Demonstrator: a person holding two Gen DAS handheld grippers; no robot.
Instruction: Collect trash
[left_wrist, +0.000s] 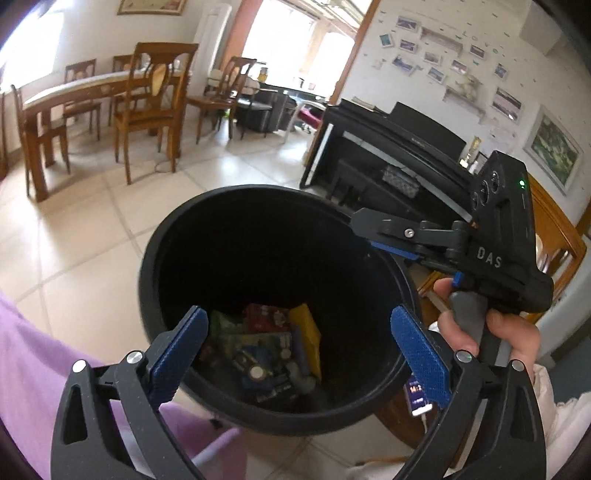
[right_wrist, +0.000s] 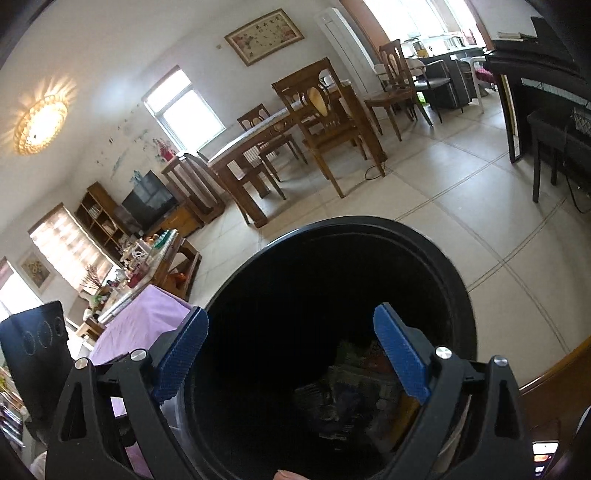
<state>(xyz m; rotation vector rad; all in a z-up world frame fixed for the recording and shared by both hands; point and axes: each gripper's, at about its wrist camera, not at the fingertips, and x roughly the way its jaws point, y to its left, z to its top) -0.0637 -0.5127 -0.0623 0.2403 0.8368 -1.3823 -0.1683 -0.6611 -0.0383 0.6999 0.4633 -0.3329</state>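
Left tool (left_wrist: 299, 345) angled downward, blue pads spread wide with nothing gripped, right tool (right_wrist: 291, 354) likewise agape and empty, right hand (left_wrist: 480, 328) wrapped around its grey handle

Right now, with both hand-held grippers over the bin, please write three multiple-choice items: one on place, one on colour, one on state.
1. Where does the trash lie?
A. on the floor
B. at the bottom of the round black plastic bin
C. on the table

2. The pads' colour?
A. red
B. blue
C. white

3. The left hand-held gripper is:
A. open, empty
B. shut on a wrapper
C. shut on the rim

Key: B, wrappers lie deep inside; B, both pads blue; A, jaws stand wide apart.
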